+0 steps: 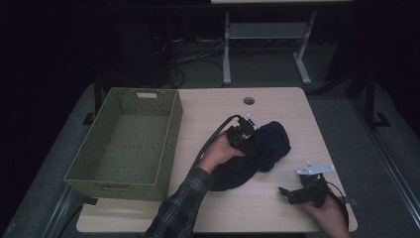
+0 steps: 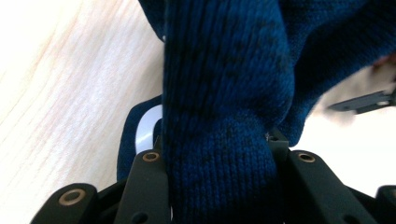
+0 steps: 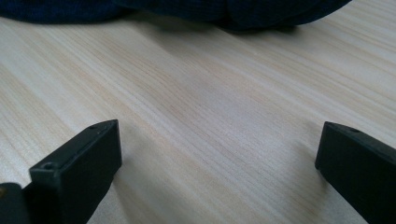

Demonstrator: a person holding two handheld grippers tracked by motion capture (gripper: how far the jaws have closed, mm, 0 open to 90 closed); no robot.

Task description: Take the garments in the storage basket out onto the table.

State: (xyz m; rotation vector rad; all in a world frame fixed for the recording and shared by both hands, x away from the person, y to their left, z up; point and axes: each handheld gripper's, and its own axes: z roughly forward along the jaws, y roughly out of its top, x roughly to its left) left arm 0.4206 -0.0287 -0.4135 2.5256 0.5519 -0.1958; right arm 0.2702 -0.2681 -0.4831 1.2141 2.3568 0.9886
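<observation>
A dark blue knitted garment (image 1: pixel 262 148) lies crumpled at the middle of the bench (image 1: pixel 208 114). The left gripper (image 1: pixel 241 136) pinches a thick fold of it between its jaws. At lower right, the right gripper (image 1: pixel 292 194) rests with jaws spread wide. A green woven basket (image 1: pixel 171 134) sits at left.

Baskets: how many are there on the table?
1. The green basket stands on the left part of the table, left of the dark blue knit garment. Nothing seems to lie inside it.
</observation>
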